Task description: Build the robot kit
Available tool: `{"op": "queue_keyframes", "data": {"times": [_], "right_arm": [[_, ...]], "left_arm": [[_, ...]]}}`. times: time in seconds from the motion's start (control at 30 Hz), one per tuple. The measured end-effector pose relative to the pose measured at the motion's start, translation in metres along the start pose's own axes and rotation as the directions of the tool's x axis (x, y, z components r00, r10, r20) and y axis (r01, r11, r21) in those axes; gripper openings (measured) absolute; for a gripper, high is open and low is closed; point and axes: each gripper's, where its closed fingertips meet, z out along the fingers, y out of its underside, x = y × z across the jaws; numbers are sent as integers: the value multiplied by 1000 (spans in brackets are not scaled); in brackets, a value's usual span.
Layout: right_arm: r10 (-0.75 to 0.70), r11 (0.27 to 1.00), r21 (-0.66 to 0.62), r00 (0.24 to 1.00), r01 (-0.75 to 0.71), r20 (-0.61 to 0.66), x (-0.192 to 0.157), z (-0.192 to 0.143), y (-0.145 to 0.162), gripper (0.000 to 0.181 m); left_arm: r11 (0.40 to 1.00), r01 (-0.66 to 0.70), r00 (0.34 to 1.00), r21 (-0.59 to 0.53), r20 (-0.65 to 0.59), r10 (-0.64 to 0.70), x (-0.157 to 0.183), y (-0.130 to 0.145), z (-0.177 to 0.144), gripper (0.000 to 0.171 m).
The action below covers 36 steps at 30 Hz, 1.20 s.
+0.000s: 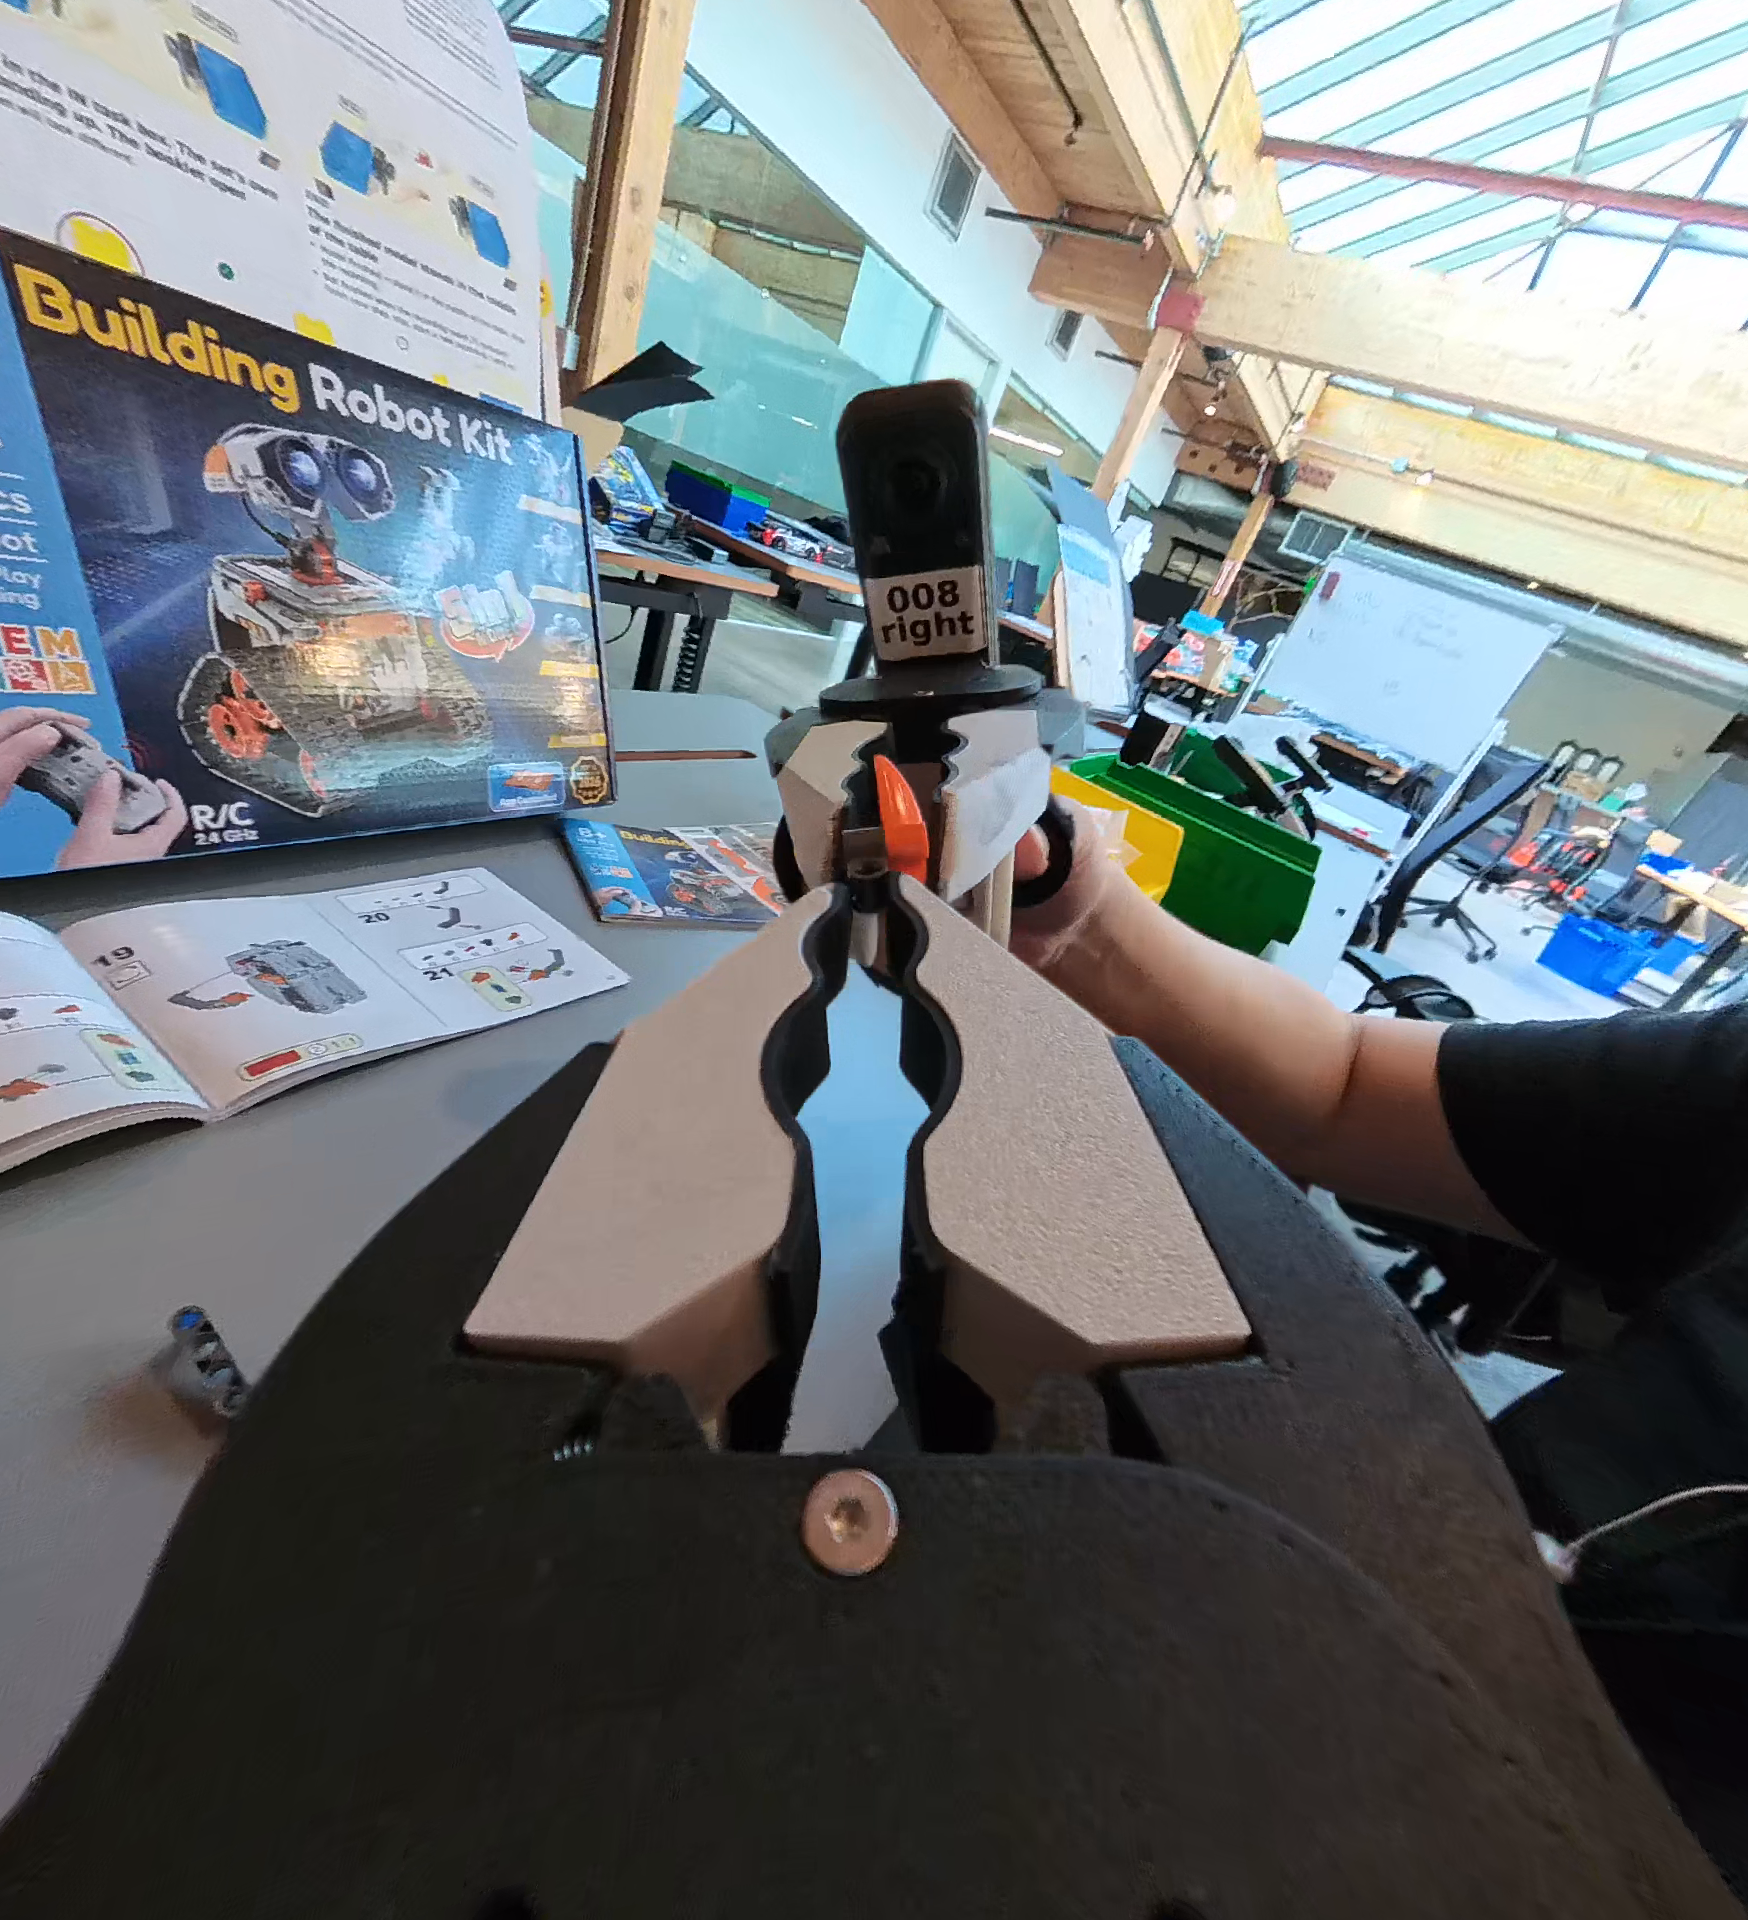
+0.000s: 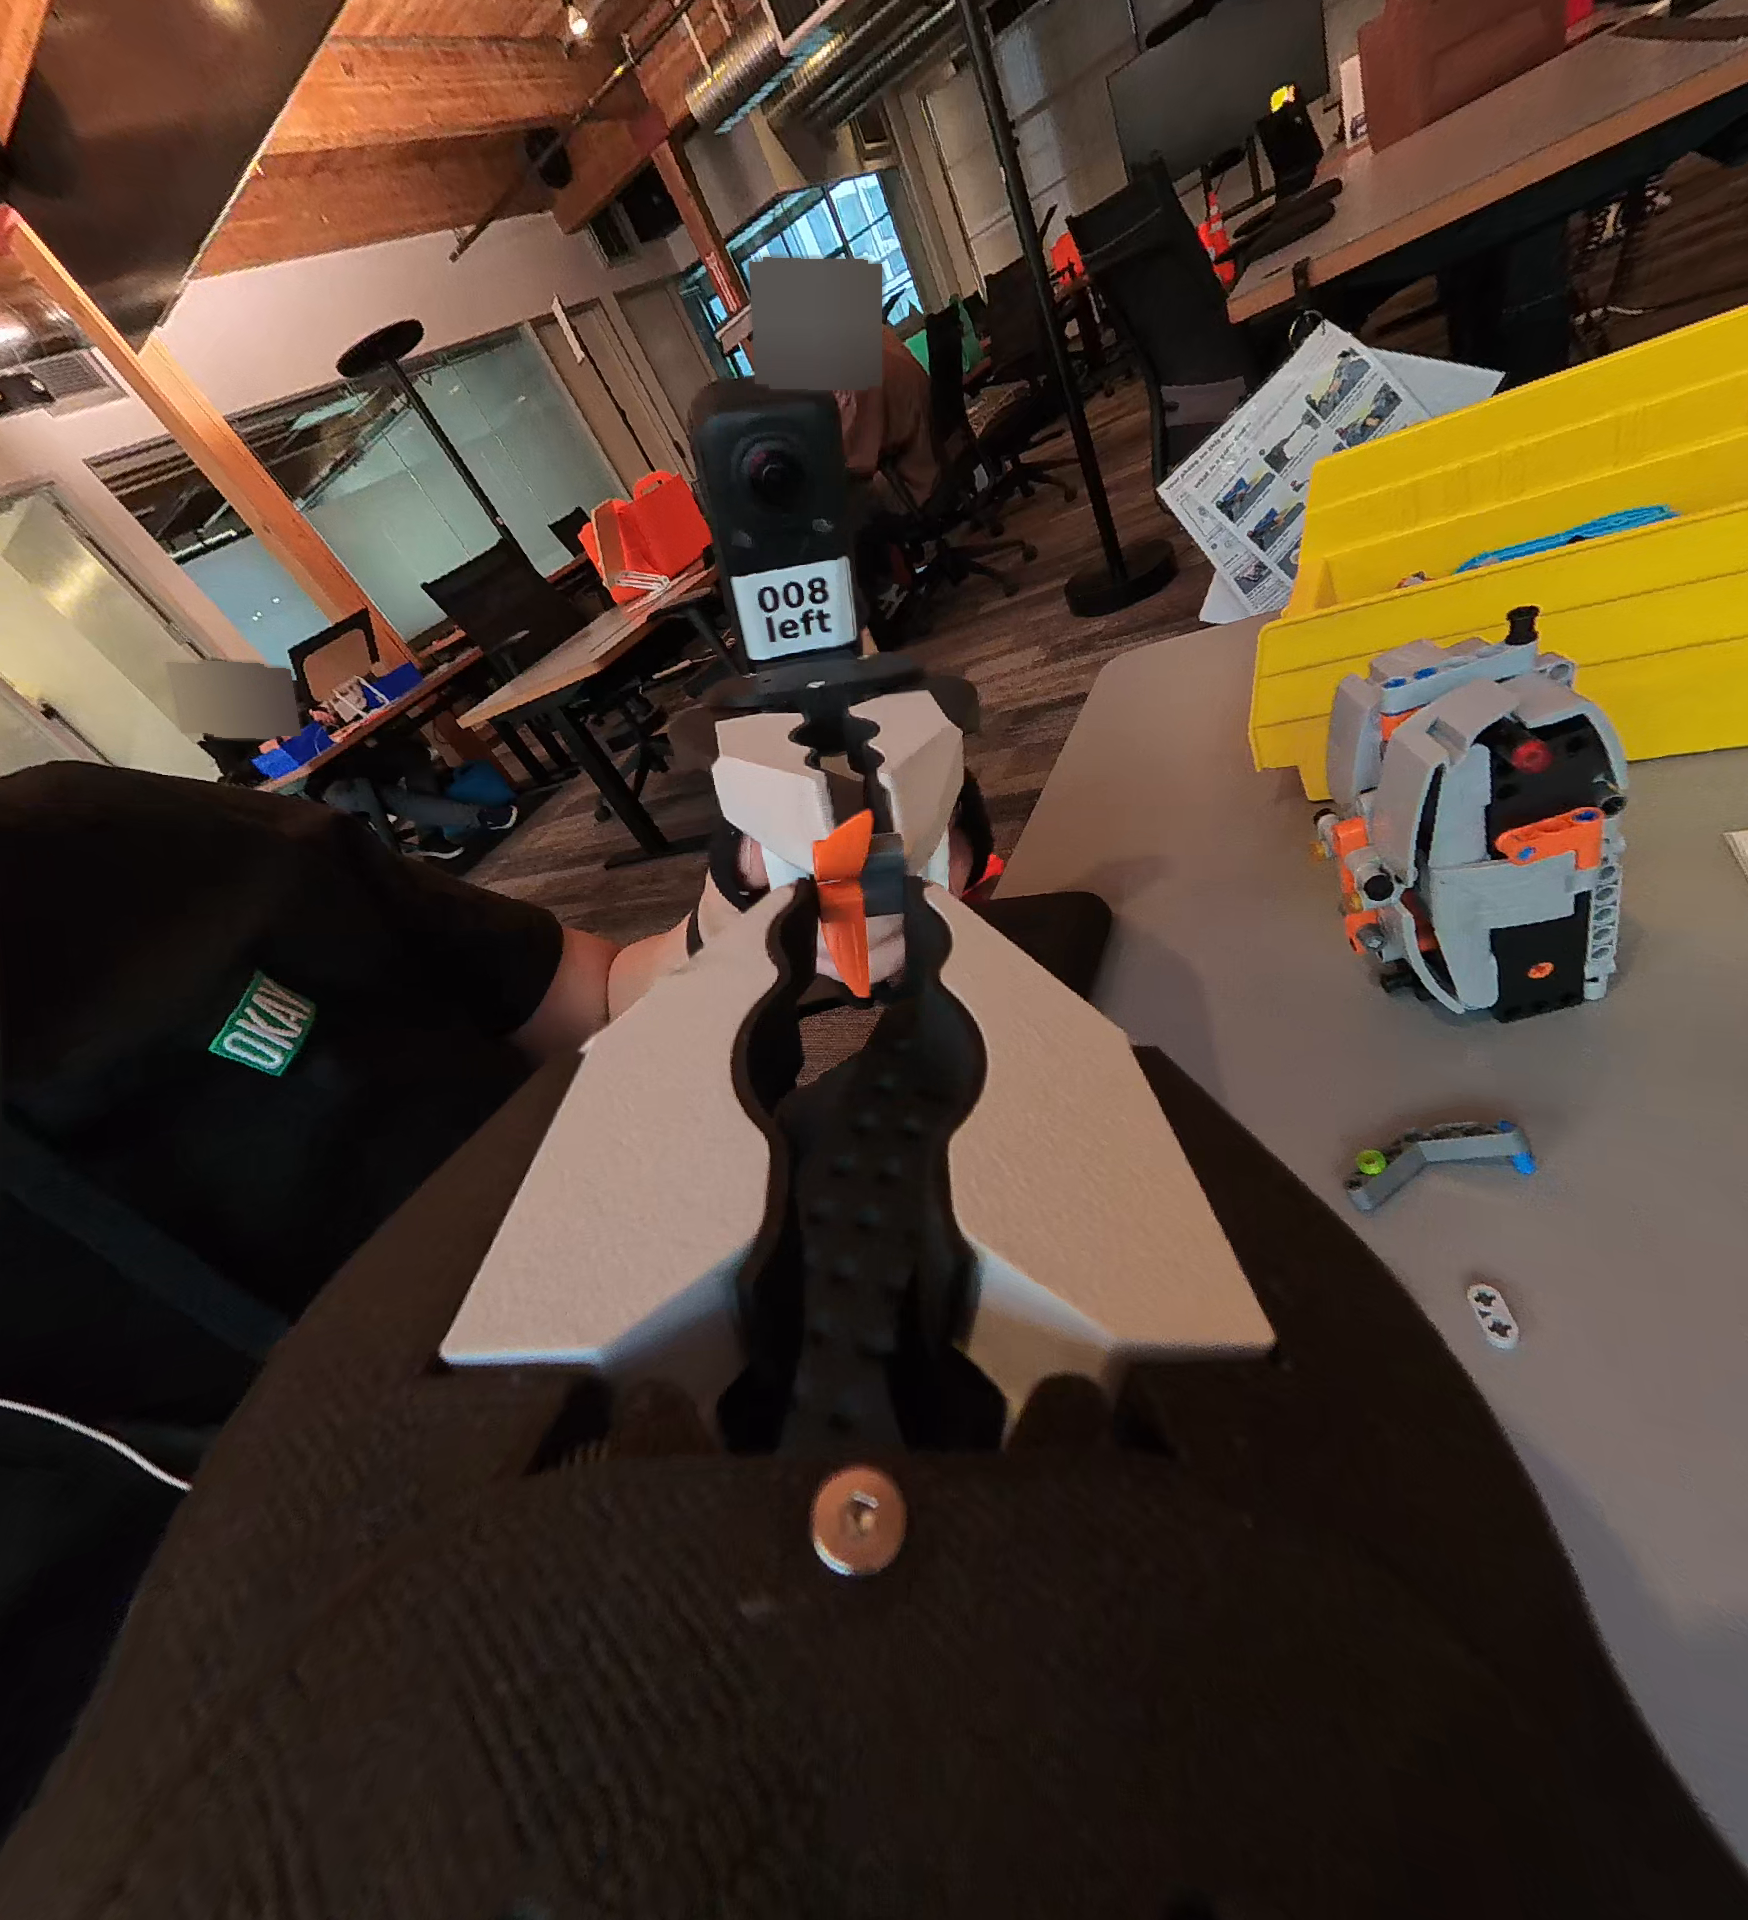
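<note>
My two grippers face each other tip to tip above the near edge of the grey table [image 2: 1265, 1403]. My right gripper [image 2: 854, 920] is shut on an orange curved piece [image 2: 842, 883]. In the left wrist view the right gripper [image 1: 896, 805] stands behind that orange piece [image 1: 901, 816]. My left gripper [image 1: 872, 899] is shut on a small dark grey piece [image 1: 863, 847] that meets the orange one. The right wrist view shows the left gripper [image 2: 849, 821] and the grey piece [image 2: 889, 883]. A hand holds each gripper.
A partly built grey, orange and black model [image 2: 1472, 831] stands before yellow bins [image 2: 1576, 623]. A grey angled beam [image 2: 1436, 1158] and a small white piece [image 2: 1493, 1314] lie loose. A kit box [image 1: 257, 582], an open booklet [image 1: 226, 1018] and a small grey part [image 1: 205, 1361] are to the left. Left and right tips are no more than a few centimetres apart.
</note>
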Motion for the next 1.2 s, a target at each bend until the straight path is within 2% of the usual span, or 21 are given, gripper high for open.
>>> {"op": "queue_keyframes", "data": {"times": [0.6,1.07,1.2], "right_arm": [[-45,998,37,998,43,53,-17,4,-5,17],[-18,1000,20,999,17,47,-13,1,-1,16],[11,999,35,999,-13,43,-10,2,-3,16]], "left_arm": [[999,46,995,10,-84,-45,11,-3,-3,3],[998,64,996,9,-66,-63,9,1,-1,3],[996,74,996,41,-59,-72,6,-1,-1,4]]}}
